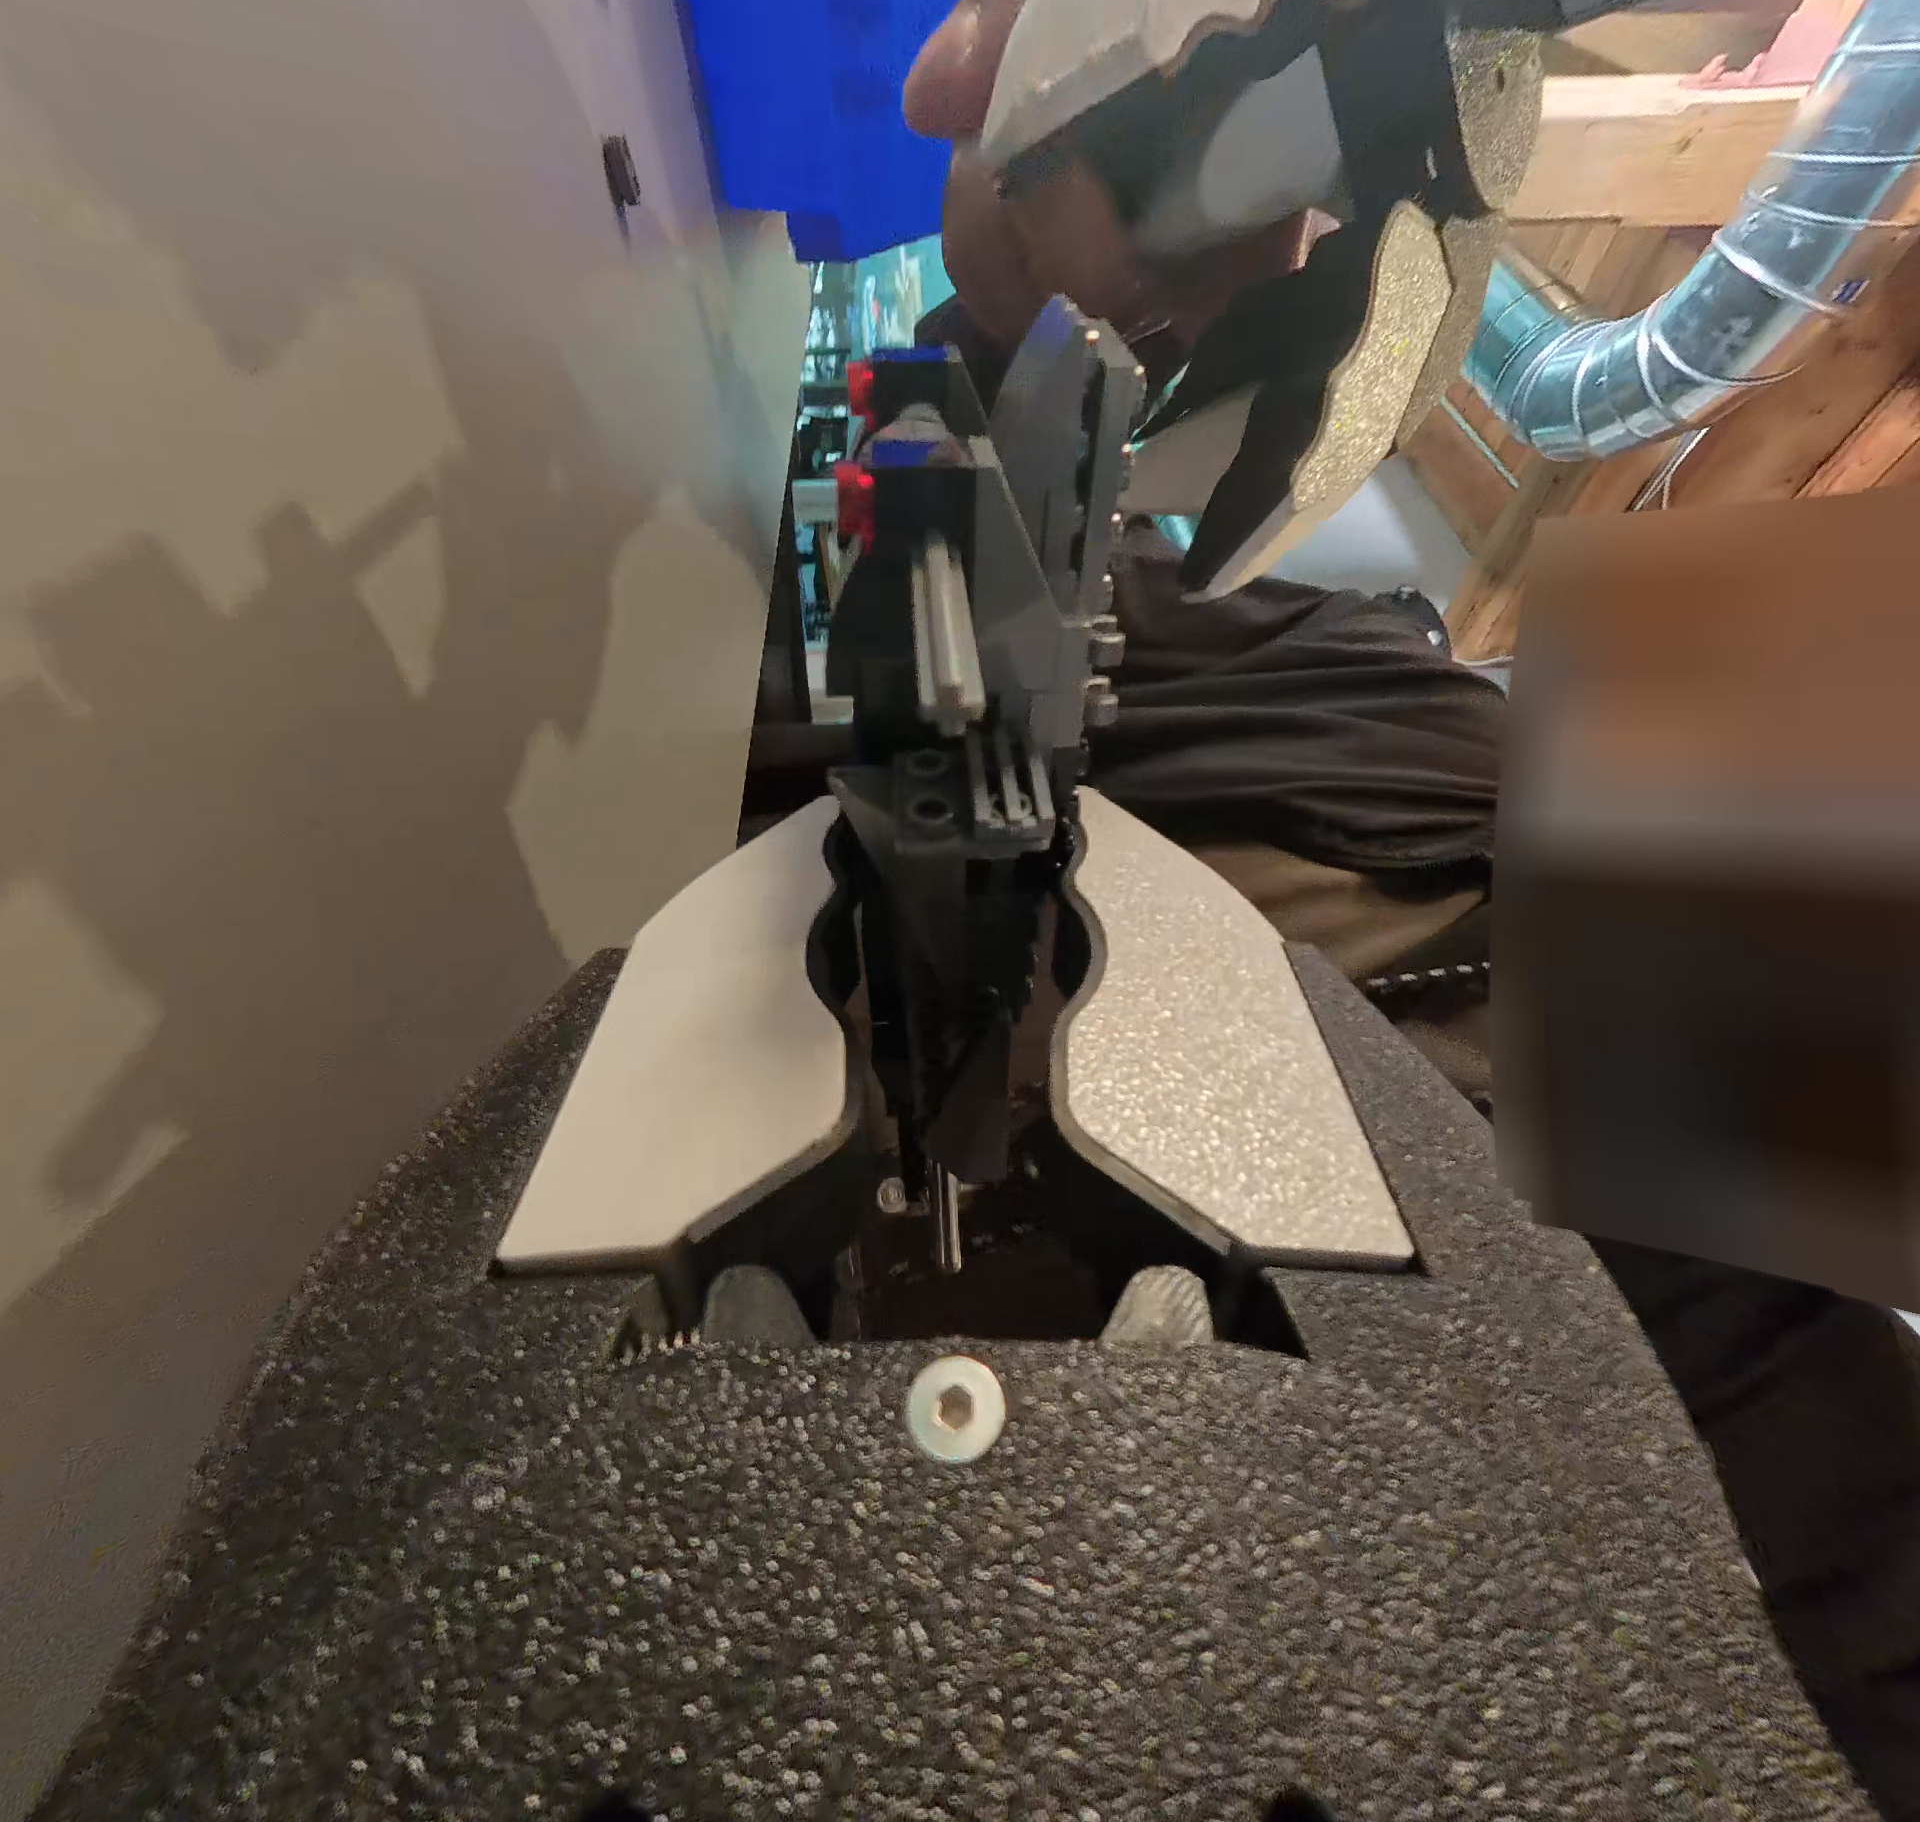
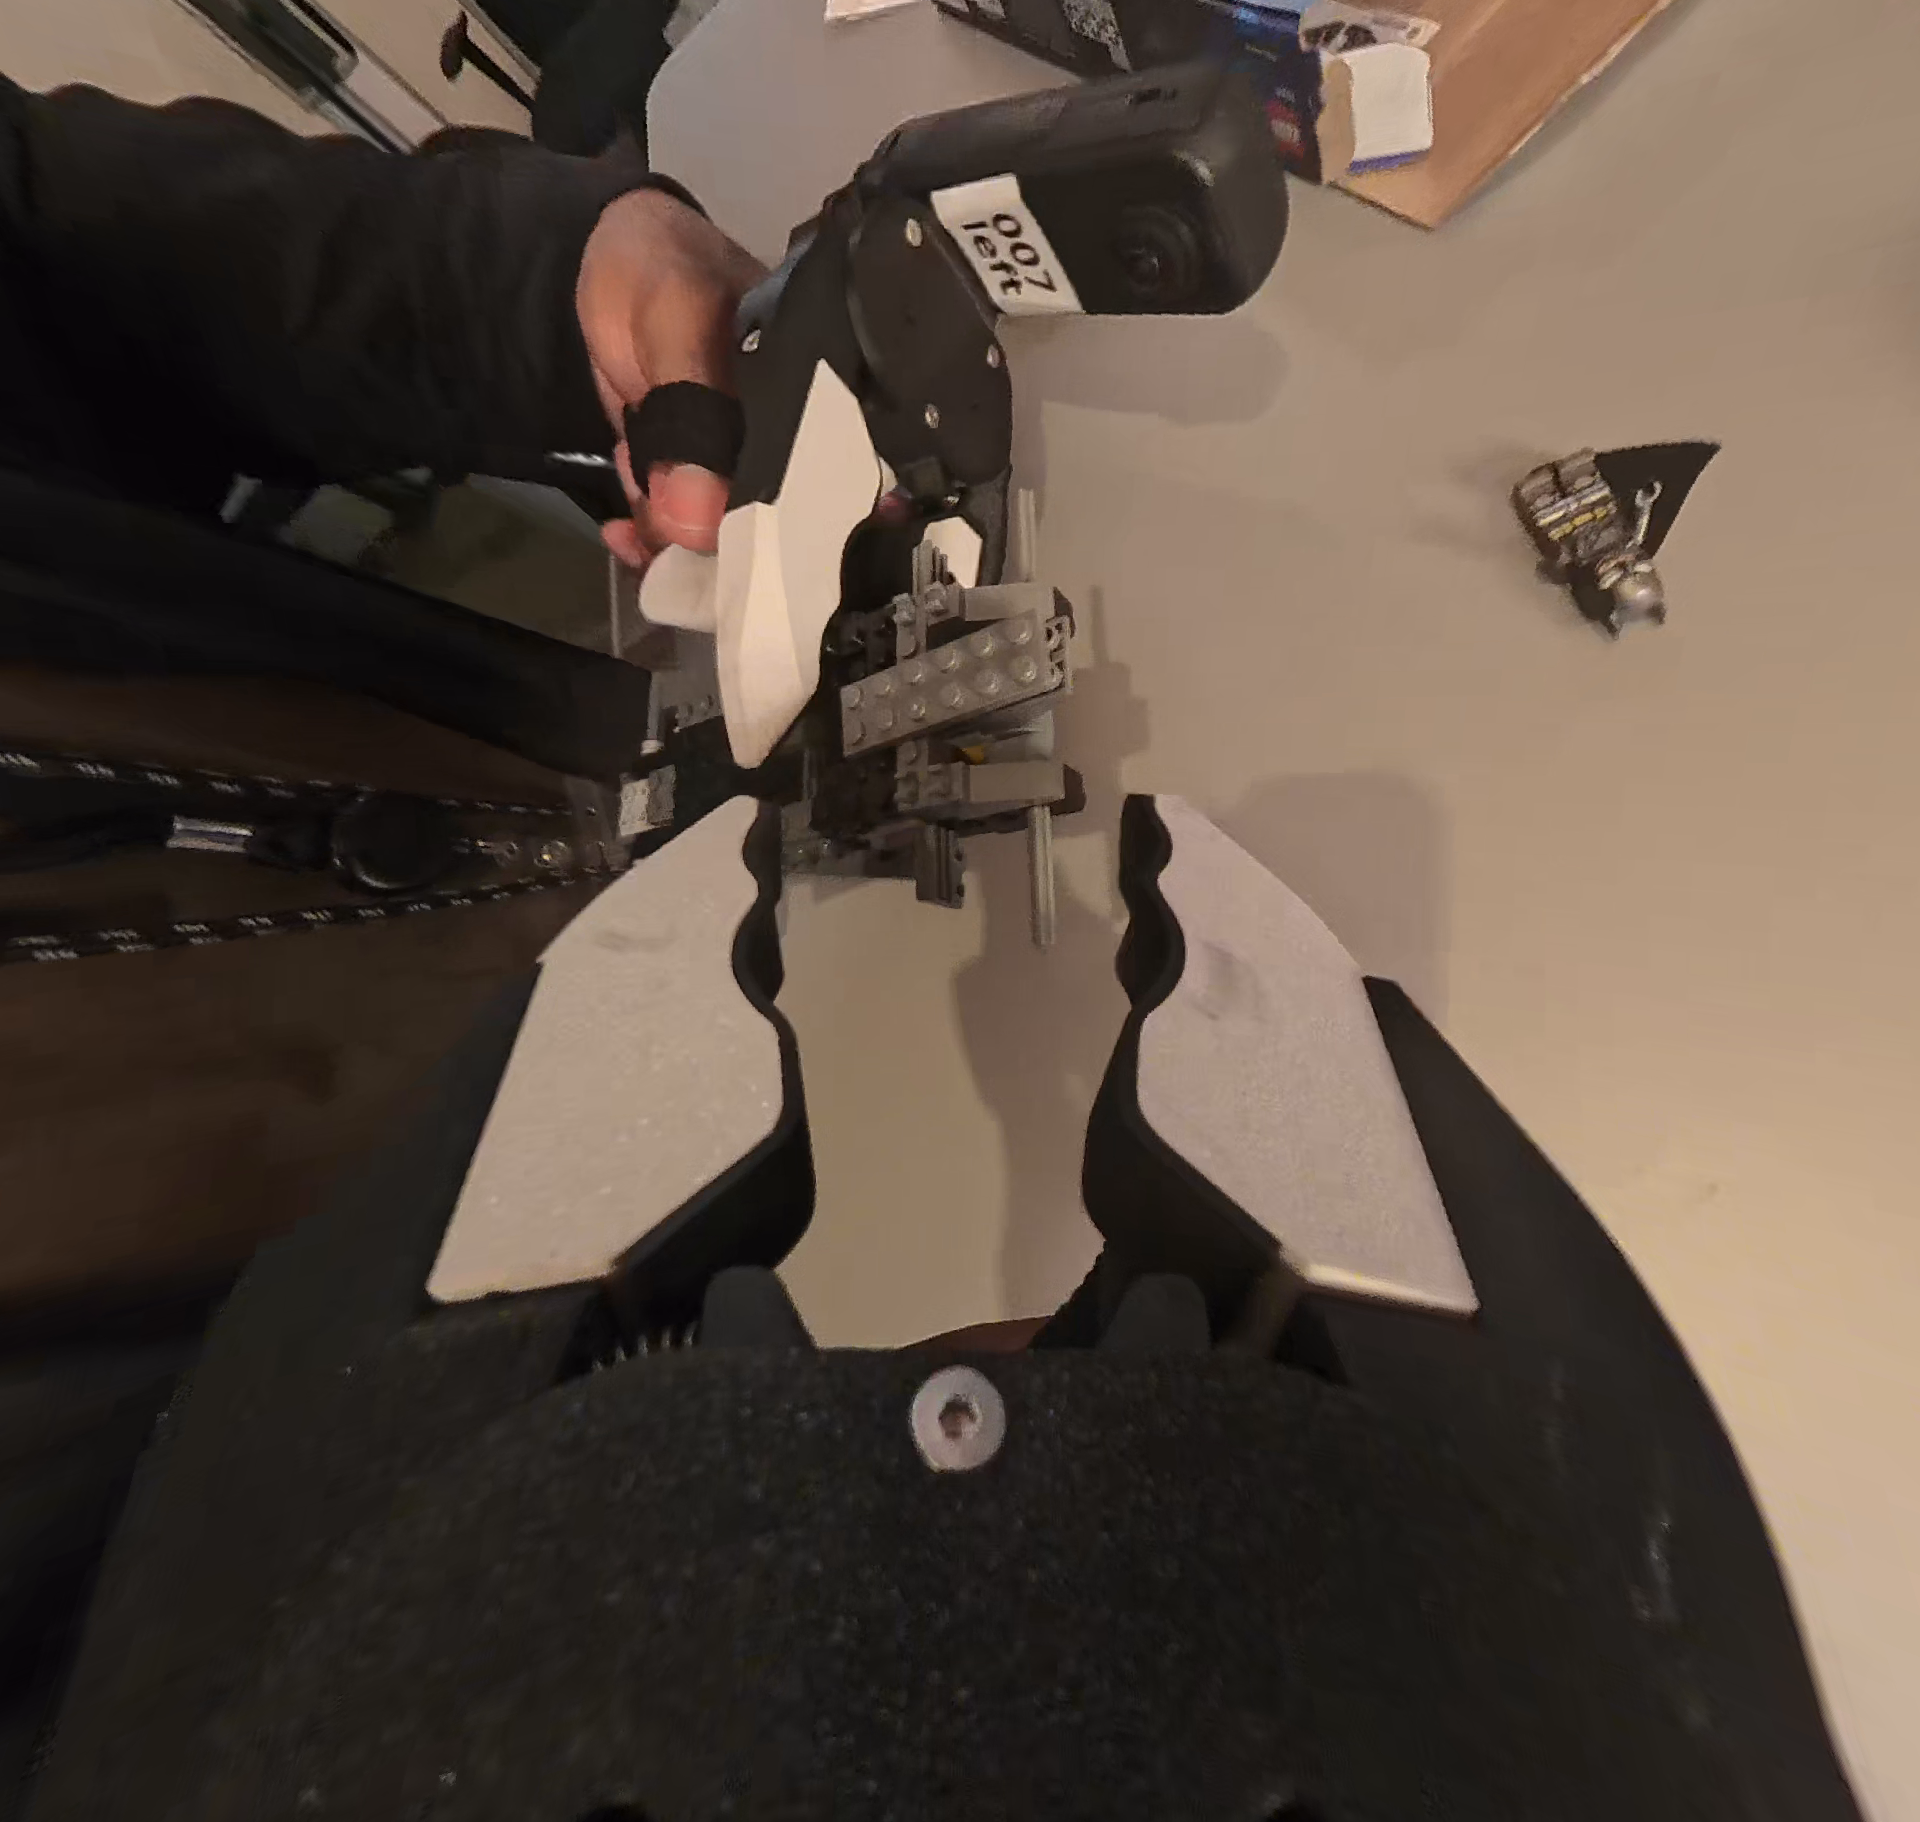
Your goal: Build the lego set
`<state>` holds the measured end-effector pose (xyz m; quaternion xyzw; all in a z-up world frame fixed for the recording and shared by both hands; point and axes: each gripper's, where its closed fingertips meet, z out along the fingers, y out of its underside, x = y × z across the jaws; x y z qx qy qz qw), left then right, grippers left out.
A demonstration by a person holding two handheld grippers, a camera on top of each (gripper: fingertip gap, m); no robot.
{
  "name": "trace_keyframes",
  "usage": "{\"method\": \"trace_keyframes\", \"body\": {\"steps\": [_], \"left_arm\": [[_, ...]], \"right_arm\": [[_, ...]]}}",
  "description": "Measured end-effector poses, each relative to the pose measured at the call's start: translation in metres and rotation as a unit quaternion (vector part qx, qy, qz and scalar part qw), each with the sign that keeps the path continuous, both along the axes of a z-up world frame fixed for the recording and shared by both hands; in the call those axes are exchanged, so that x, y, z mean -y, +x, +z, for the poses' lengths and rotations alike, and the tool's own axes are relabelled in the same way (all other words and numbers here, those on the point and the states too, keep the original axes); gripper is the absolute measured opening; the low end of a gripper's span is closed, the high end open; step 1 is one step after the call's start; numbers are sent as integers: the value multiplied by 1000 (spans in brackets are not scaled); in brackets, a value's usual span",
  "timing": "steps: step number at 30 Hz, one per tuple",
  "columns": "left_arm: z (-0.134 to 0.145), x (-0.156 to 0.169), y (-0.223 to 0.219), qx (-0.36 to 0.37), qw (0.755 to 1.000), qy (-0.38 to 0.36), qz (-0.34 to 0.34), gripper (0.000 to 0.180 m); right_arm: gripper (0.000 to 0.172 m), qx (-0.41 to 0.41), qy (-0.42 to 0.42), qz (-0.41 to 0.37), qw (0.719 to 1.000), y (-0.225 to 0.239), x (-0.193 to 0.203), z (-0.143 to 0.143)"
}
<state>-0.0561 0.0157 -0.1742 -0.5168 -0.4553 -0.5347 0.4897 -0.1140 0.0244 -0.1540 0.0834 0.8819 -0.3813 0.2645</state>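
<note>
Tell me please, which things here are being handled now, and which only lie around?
Handled:
- brick model, clamped in left gripper
- right gripper, open, near model

Lying around:
- small figure on table
- boxes

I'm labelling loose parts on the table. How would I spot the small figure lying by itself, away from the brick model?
Start from the pale table in the right wrist view and look to its right side, well clear of the grey brick model held in the left gripper. The small silver-grey figure lies there alone, set apart by its black triangular cape.
</note>
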Motion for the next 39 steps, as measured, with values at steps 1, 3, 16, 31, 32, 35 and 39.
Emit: {"method": "trace_keyframes", "body": {"steps": [1,3,16,31,32,35,39], "left_arm": [[-1,1,1,2,1000,-6,-16,35],[-2,3,7,-1,998,-15,-66,35],[1,0,73,16,919,-35,-392,34],[-9,-34,75,39,904,-40,-425,34],[-9,-36,75,38,904,-39,-423,34],[-9,-39,75,37,906,-39,-420,34],[-9,-41,75,41,908,-40,-414,34]], "right_arm": [[63,13,-2,-6,1000,2,-2,-2],[63,28,-2,-21,999,5,-8,-8],[69,188,-48,-53,980,69,-30,-19],[67,185,-13,-88,979,81,-44,-42],[66,183,-10,-89,979,81,-45,-44],[67,184,-7,-95,978,80,-49,-44],[62,181,-8,-109,977,77,-53,-44]]}}
